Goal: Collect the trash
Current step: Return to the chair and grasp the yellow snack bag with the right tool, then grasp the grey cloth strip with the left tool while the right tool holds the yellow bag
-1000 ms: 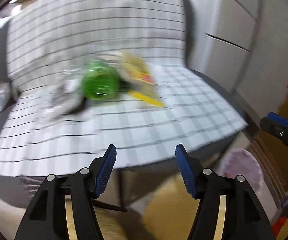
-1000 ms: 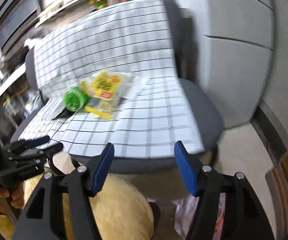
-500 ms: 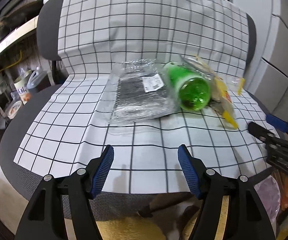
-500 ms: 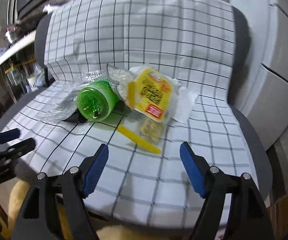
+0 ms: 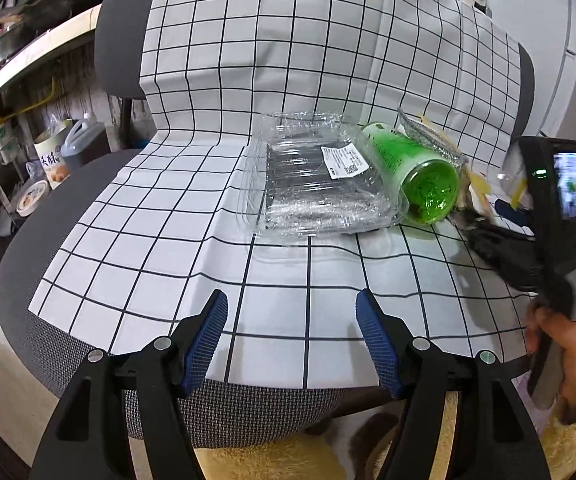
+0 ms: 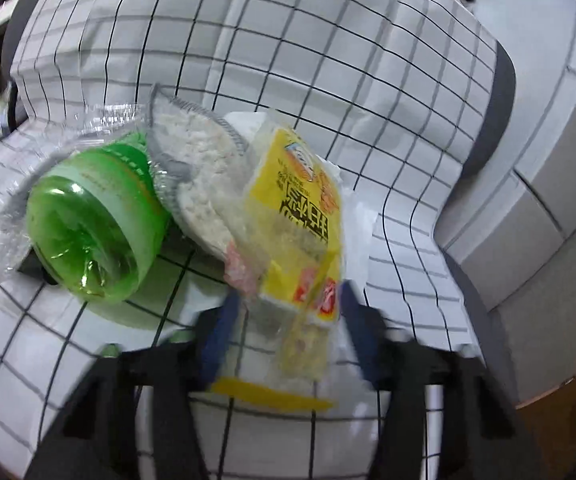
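Trash is piled mid-seat on the chair's checked cloth [image 5: 216, 216], toward the backrest. A clear plastic clamshell tray [image 5: 312, 188] lies beside a green plastic bottle [image 6: 88, 232] on its side; a grey-edged pad [image 6: 200, 152] and a yellow snack wrapper [image 6: 300, 224] lean against the bottle.

The right gripper [image 6: 284, 316] is closing around the wrapper's lower edge; the film sits between the jaws, and firm pad contact cannot be confirmed through the blur. The left gripper [image 5: 292, 332] is held apart and empty above the seat's front edge.

The wrapper is judged light, limp and slippery, best pinched at its sealed edge. The bottle is likely to roll; the tray is thin and easily crushed, so its rim is preferred.
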